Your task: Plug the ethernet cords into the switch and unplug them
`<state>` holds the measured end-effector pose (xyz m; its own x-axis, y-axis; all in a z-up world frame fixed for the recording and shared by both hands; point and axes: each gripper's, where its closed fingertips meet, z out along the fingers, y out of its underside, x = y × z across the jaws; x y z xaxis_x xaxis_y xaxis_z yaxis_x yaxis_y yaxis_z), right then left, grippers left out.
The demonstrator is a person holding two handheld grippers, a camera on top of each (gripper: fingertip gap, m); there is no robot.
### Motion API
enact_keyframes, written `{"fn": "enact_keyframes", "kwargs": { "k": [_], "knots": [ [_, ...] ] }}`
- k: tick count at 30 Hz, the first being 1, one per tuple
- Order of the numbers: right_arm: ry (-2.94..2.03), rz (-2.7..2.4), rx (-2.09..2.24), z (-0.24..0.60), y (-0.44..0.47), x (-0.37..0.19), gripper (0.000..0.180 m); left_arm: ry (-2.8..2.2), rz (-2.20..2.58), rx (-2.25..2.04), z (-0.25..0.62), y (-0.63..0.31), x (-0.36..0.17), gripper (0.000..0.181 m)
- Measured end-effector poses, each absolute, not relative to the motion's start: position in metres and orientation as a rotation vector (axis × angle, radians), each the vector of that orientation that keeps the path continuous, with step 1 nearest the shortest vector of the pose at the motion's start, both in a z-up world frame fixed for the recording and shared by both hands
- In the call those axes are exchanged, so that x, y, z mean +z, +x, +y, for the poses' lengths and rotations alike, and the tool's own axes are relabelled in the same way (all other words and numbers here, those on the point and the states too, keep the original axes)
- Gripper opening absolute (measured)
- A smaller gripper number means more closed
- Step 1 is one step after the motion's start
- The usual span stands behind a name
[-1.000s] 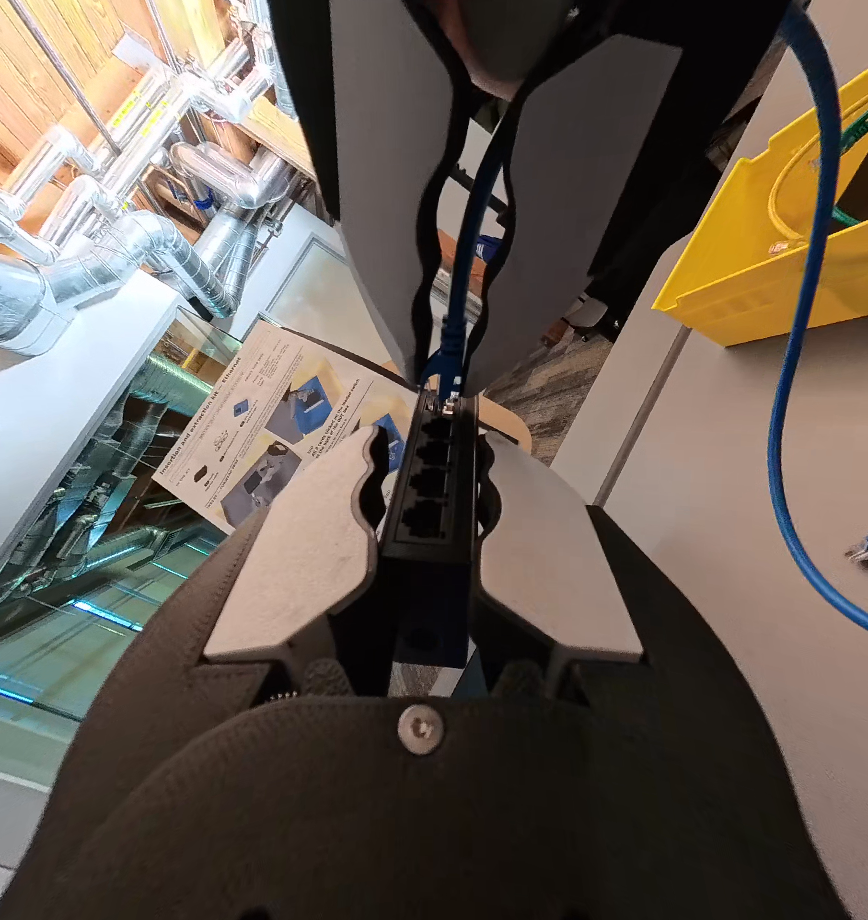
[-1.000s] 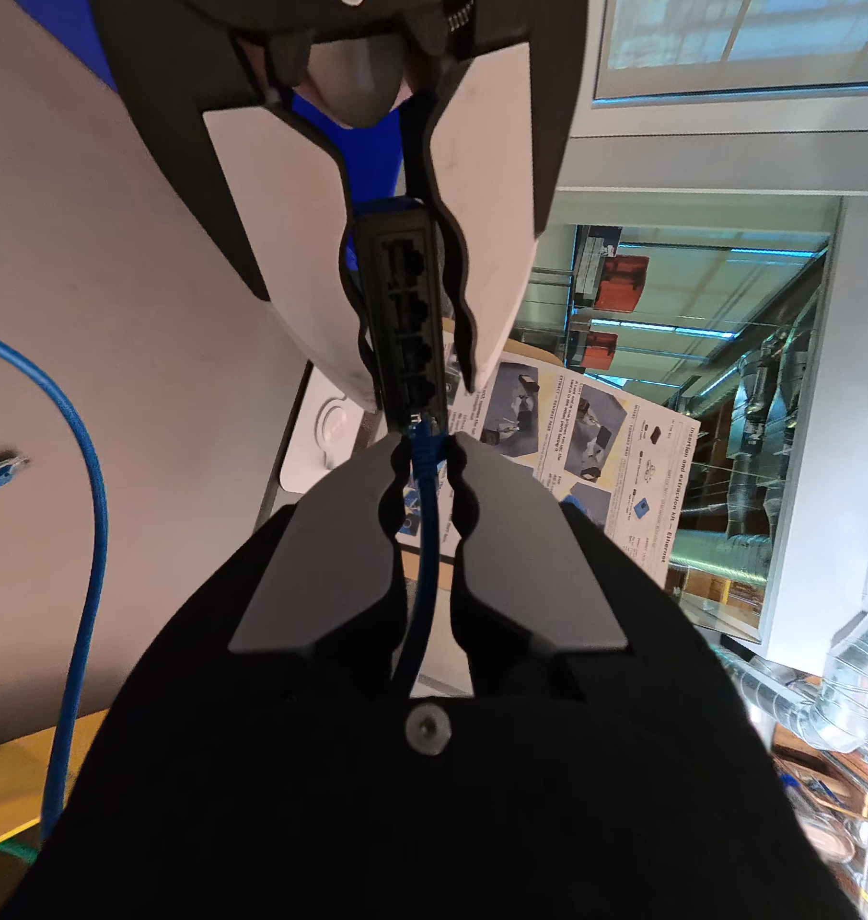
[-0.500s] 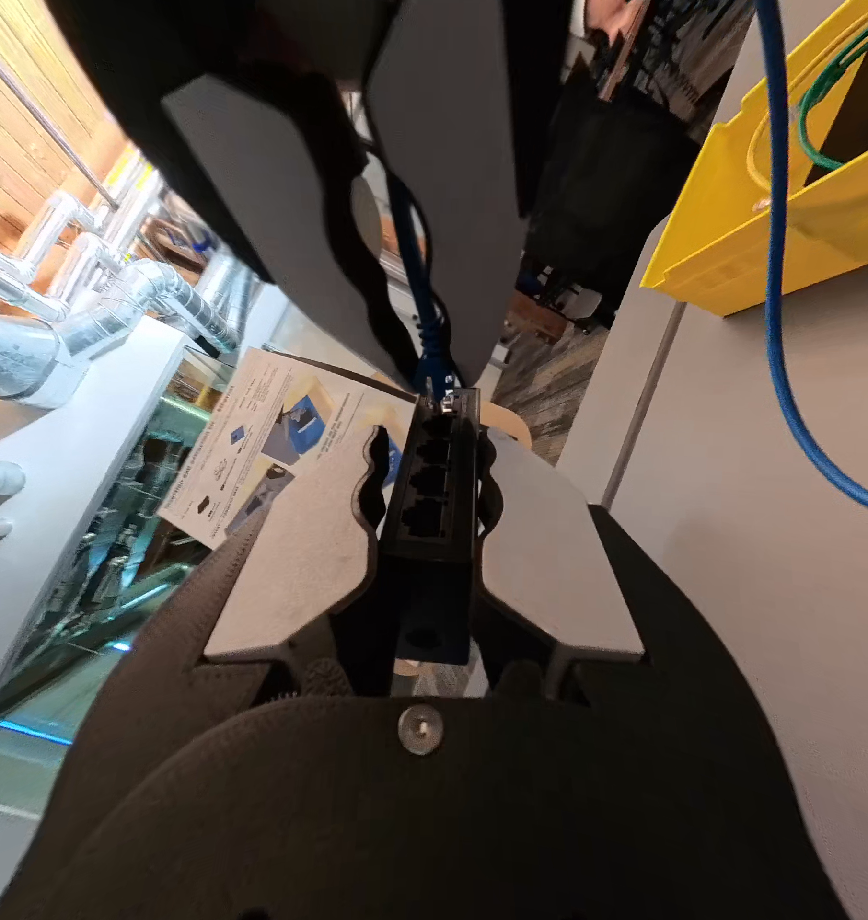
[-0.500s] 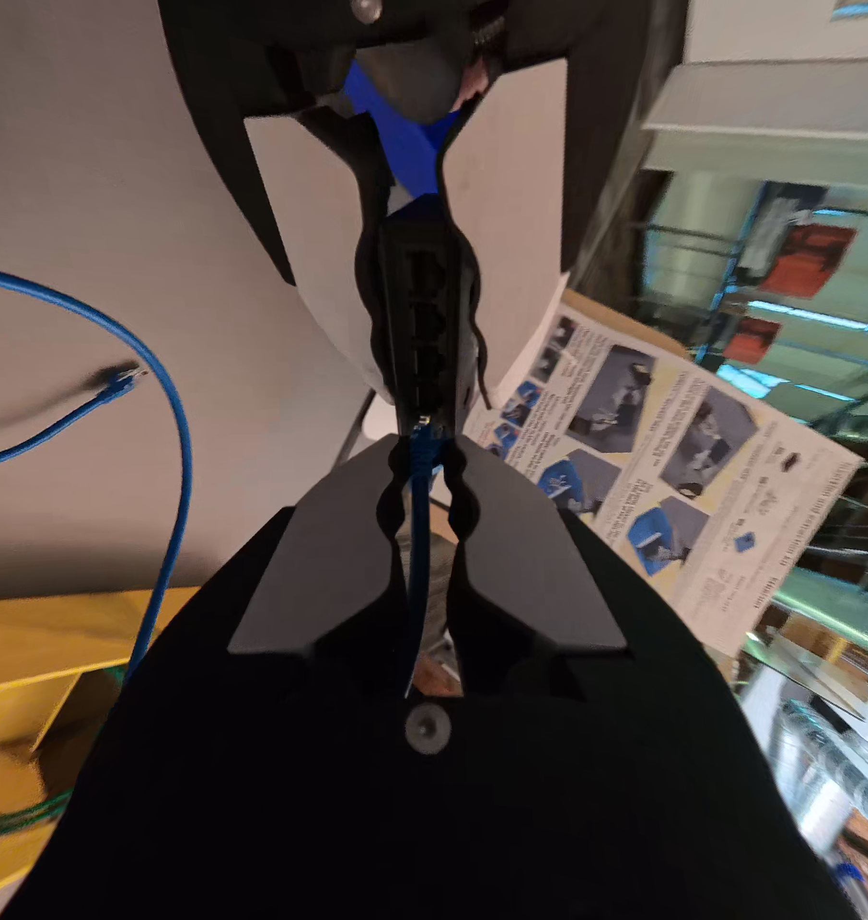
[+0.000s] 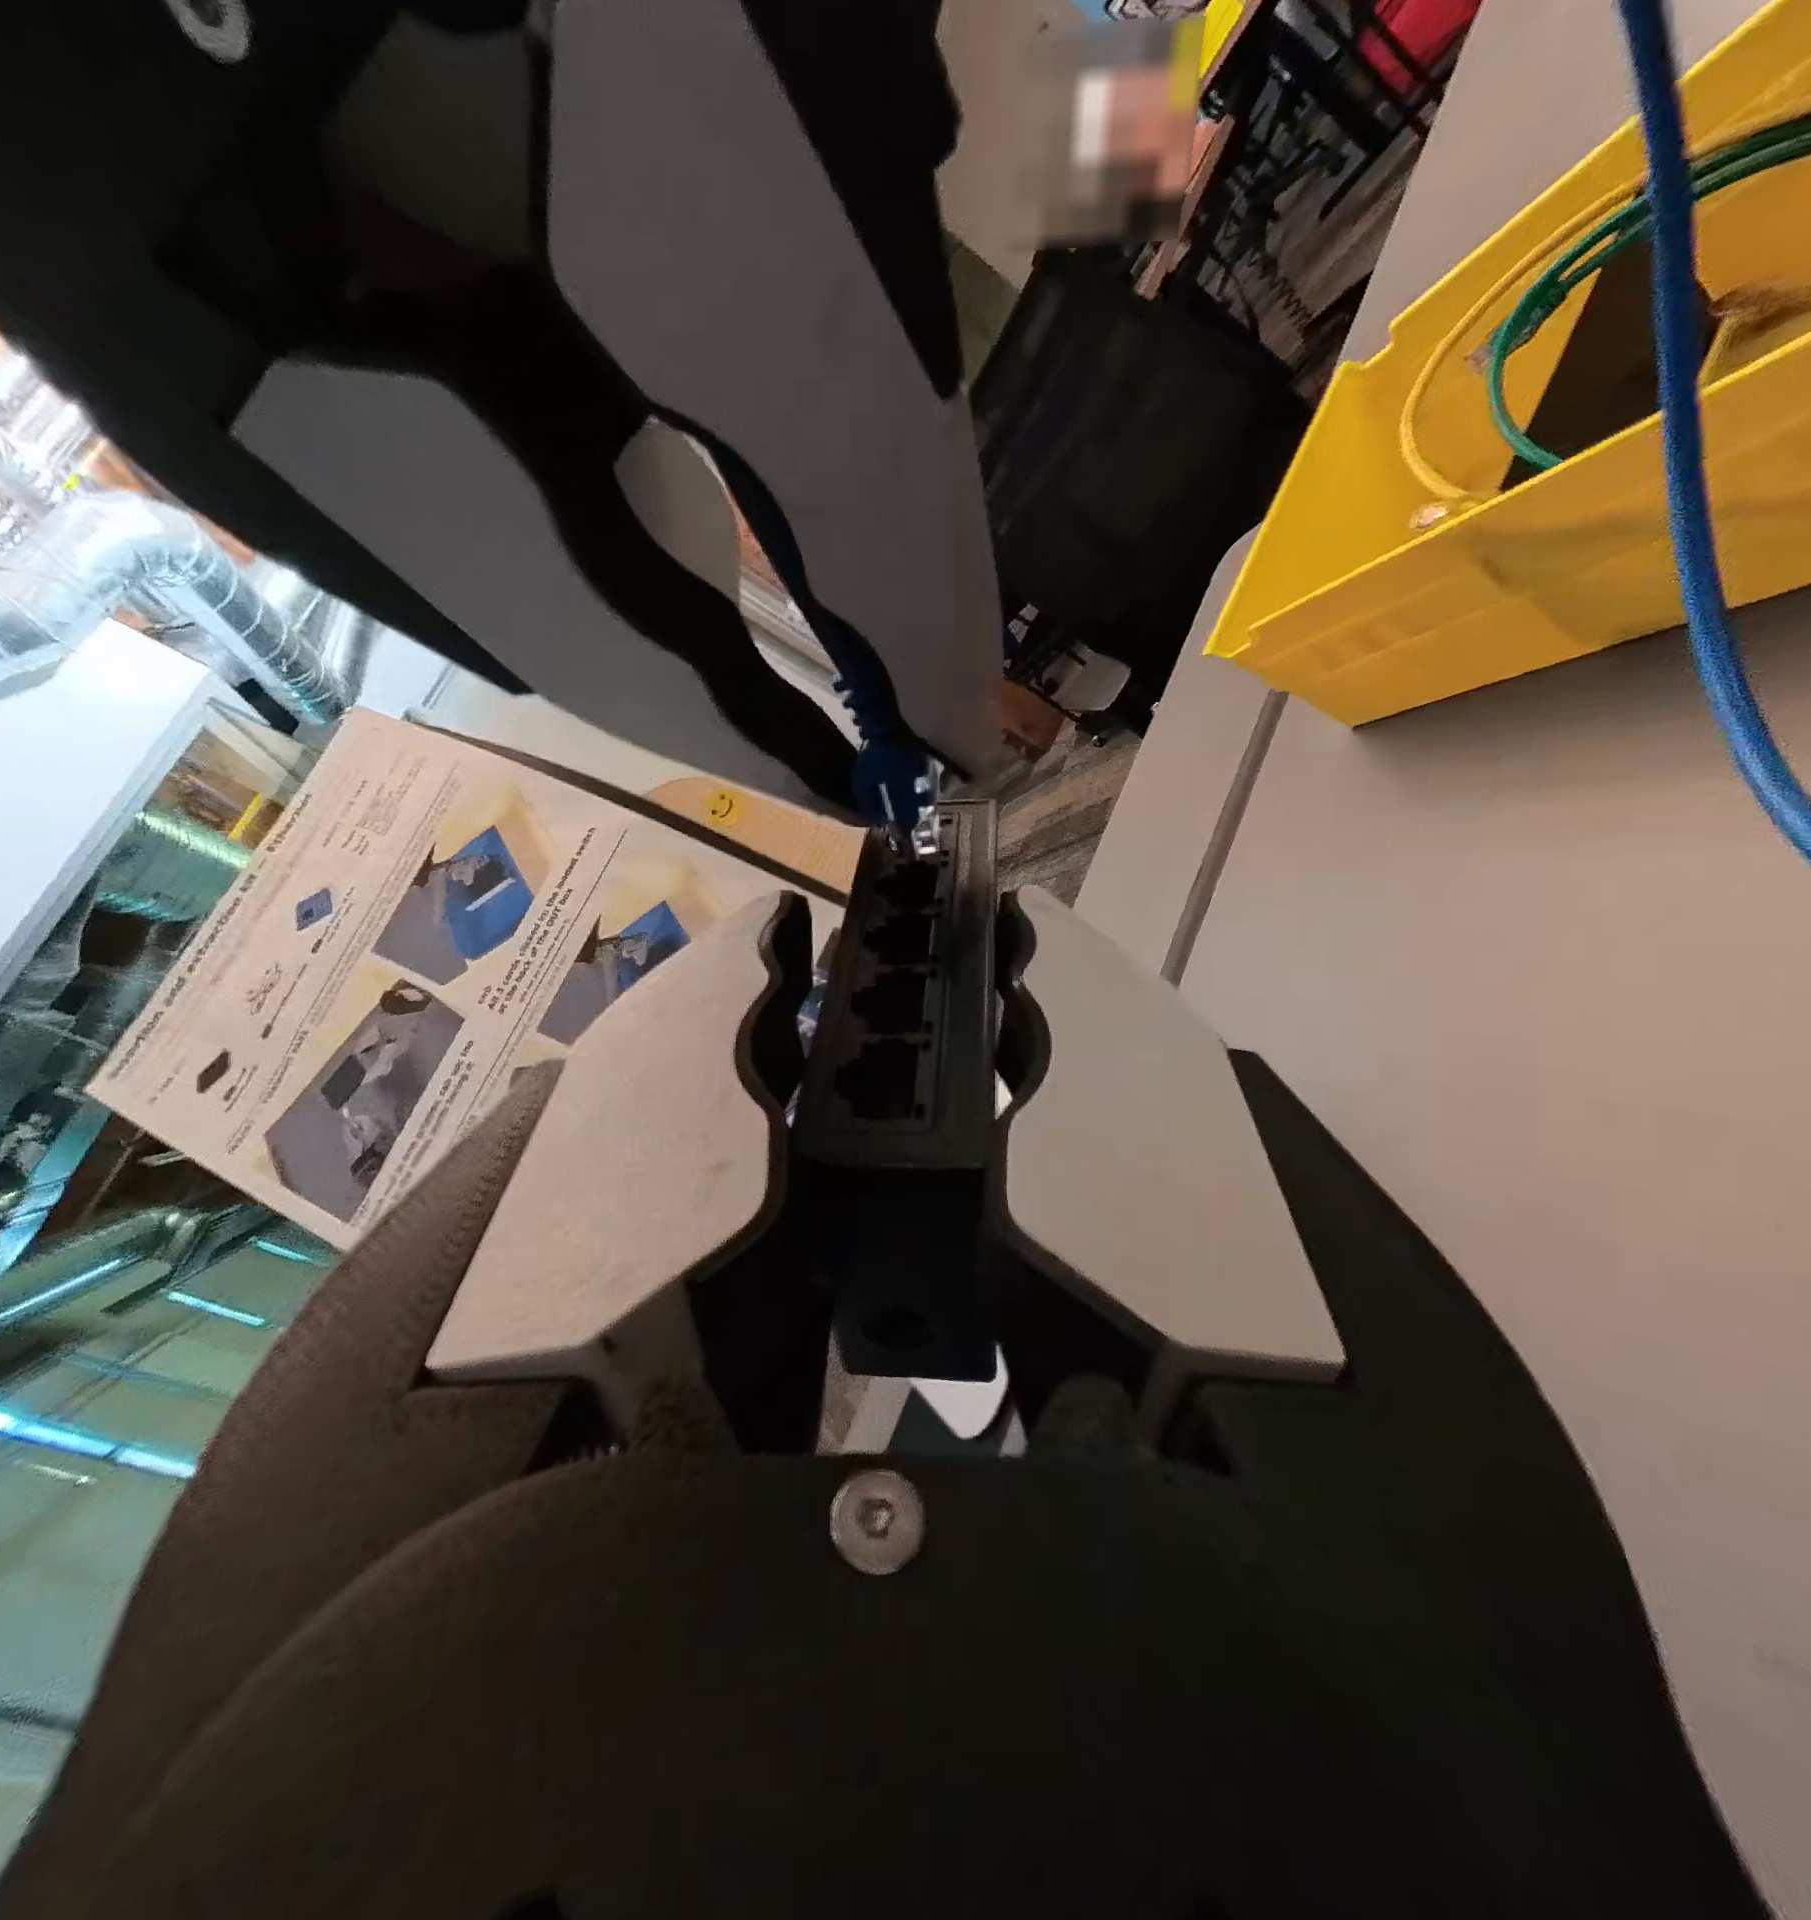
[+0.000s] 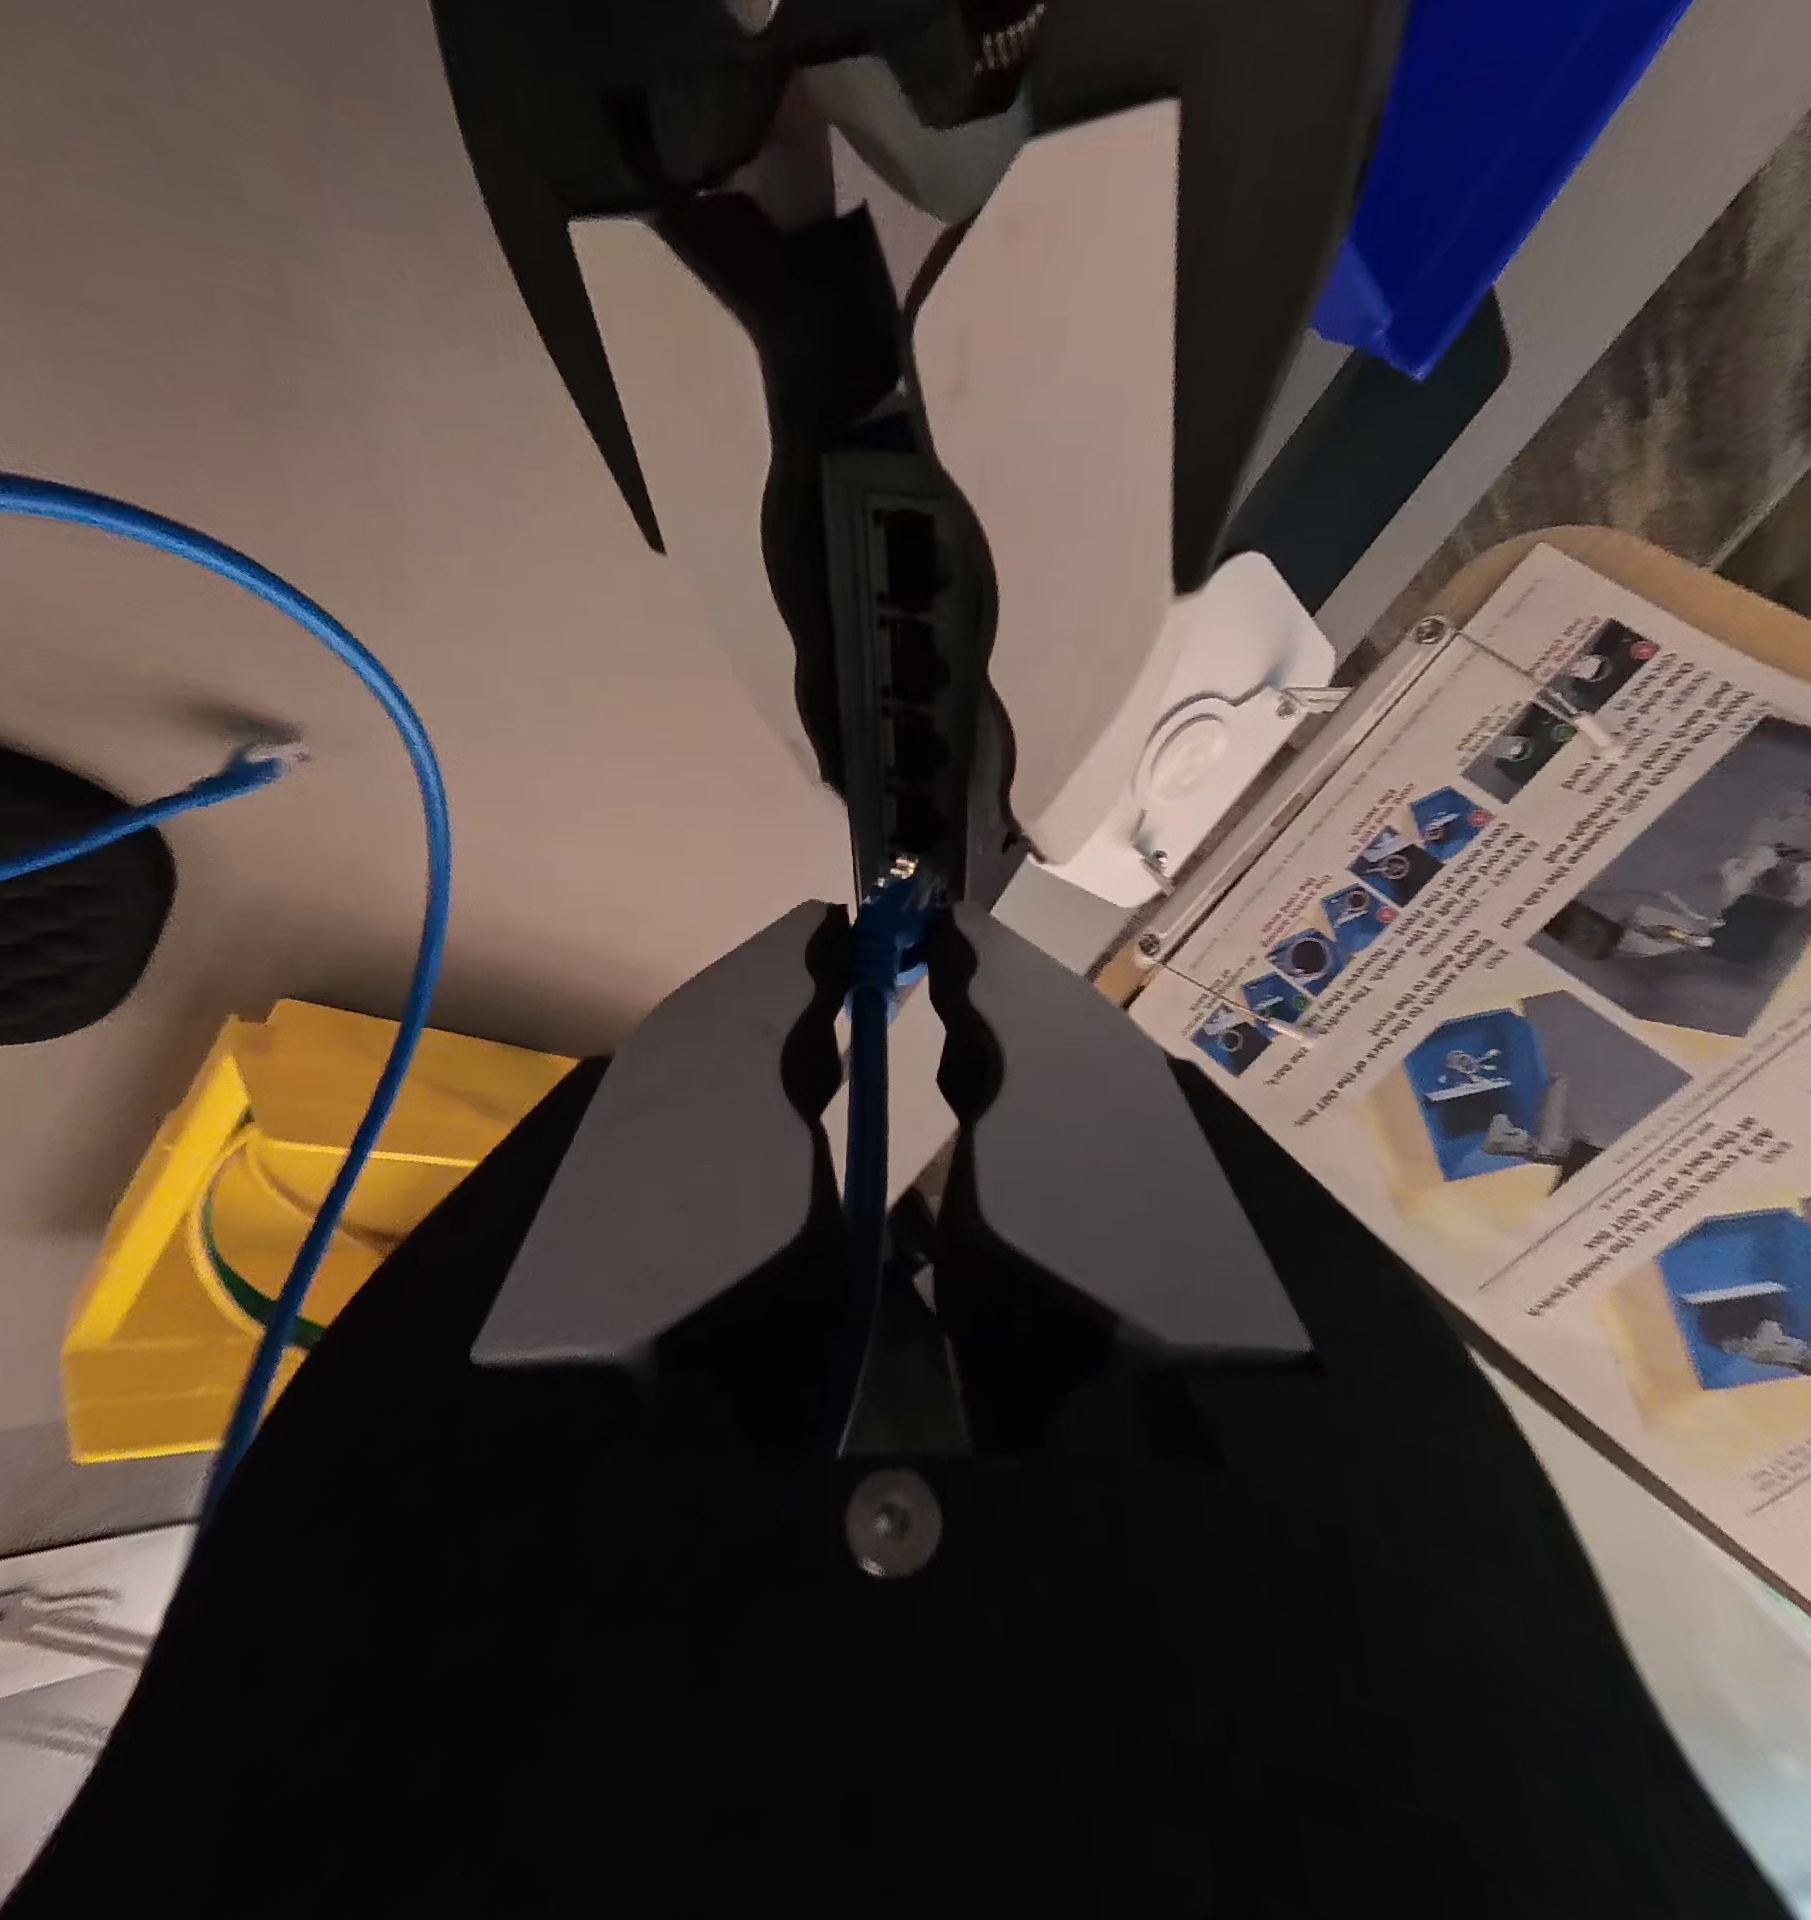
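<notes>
Clamping the black switch point(image 5: 906, 1023) between its two pale fingers, our left tool point(image 5: 899, 997) holds the unit with the row of ports facing up toward the camera. Straight ahead of that tool, at the switch's far end, the blue plug point(image 5: 893, 781) of the ethernet cord point(image 5: 1690, 447) sits at the last port; we cannot tell whether it is fully seated. Our right tool point(image 6: 888, 935) is closed on that cord just behind the plug, its fingers meeting the left tool's tip to tip across the switch. From the right tool's own view, the switch point(image 6: 916, 675) lies directly ahead of its fingertips, and the cord point(image 6: 865, 1122) runs back between the fingers toward the camera. Left of the right tool, the cord loops wide over the pale counter point(image 6: 257, 260), where a loose blue connector point(image 6: 252, 771) rests well apart from the switch. Below that loop sits a yellow bin point(image 6: 163, 1288) with a green cable coiled inside. To the right of the right tool lies a printed instruction sheet point(image 6: 1566, 1039), and a blue bin point(image 6: 1483, 177) shows beyond the left tool.
</notes>
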<state>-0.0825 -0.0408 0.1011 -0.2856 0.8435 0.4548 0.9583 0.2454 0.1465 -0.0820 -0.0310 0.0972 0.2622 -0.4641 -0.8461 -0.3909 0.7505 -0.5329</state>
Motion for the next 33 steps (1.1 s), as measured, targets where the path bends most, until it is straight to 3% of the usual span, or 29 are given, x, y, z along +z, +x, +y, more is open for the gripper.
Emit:
{"fn": "enact_keyframes", "kwargs": {
  "k": [1, 10, 12, 13, 14, 15, 17, 24, 33],
  "knots": [
    [-1.7, -2.243, -0.569, -0.043, -0.082, 0.1, 0.016, -0.79, 1.354, -0.074, -0.033, -0.081, 0.096, 0.034],
    [-1.703, -2.283, -0.579, -0.054, -0.072, 0.093, 0.015, -0.898, 1.341, -0.17, -0.028, -0.074, 0.088, 0.034],
    [-1.813, -2.425, -0.136, -0.111, -0.087, 0.06, 0.014, -1.023, 1.16, 0.136, 0.031, -0.108, 0.096, 0.032],
    [-1.741, -2.521, -0.382, -0.103, -0.066, 0.045, 0.015, -1.061, 1.129, -0.039, 0.03, -0.117, 0.106, 0.032],
    [-1.601, -2.462, -0.638, -0.073, -0.054, 0.053, 0.016, -1.047, 1.12, -0.319, 0.01, -0.119, 0.123, 0.032],
    [-1.705, -2.298, -0.511, -0.069, -0.063, 0.065, 0.015, -1.018, 1.104, -0.453, -0.003, -0.125, 0.136, 0.032],
    [-1.721, -2.076, -0.279, -0.074, -0.086, 0.093, 0.015, -1.082, 1.057, -0.296, 0.016, -0.14, 0.138, 0.032],
    [-1.727, -1.868, -0.669, -0.063, -0.005, 0.149, 0.015, -1.024, 1.083, -0.478, -0.001, -0.139, 0.146, 0.031],
    [-1.865, -1.449, -0.985, -0.058, 0.096, 0.311, 0.015, -1.005, 1.205, -0.379, -0.013, -0.126, 0.133, 0.031]
  ]
}}
